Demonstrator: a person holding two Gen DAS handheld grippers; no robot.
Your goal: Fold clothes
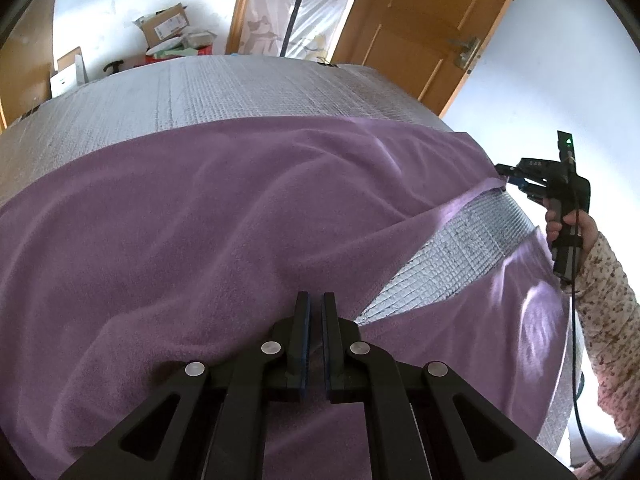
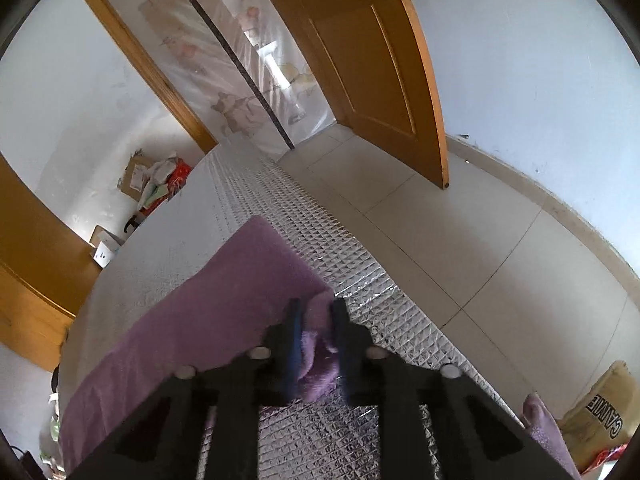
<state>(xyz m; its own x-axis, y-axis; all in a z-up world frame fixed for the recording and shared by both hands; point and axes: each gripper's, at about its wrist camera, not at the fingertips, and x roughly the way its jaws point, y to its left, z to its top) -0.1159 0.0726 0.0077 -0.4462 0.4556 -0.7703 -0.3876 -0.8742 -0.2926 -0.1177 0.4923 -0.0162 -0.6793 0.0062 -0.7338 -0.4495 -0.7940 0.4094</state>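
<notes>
A large purple fleece cloth [image 1: 200, 220] lies spread over a silver quilted table cover [image 1: 224, 88]. My left gripper [image 1: 316, 304] is shut on the cloth's near edge, fabric pinched between its fingers. My right gripper [image 1: 508, 176] is at the far right of the left wrist view, holding a corner of the cloth lifted off the table. In the right wrist view the right gripper [image 2: 316, 312] is shut on a bunched fold of the purple cloth [image 2: 208, 312], with the table cover [image 2: 340, 264] beneath.
An open wooden door [image 2: 380, 72] and a doorway with a plastic curtain [image 2: 240, 80] stand beyond the table. Cardboard boxes and clutter [image 1: 172, 32] sit at the far side. A tiled floor [image 2: 460, 232] runs along the table's right edge. A sack [image 2: 604, 408] sits near right.
</notes>
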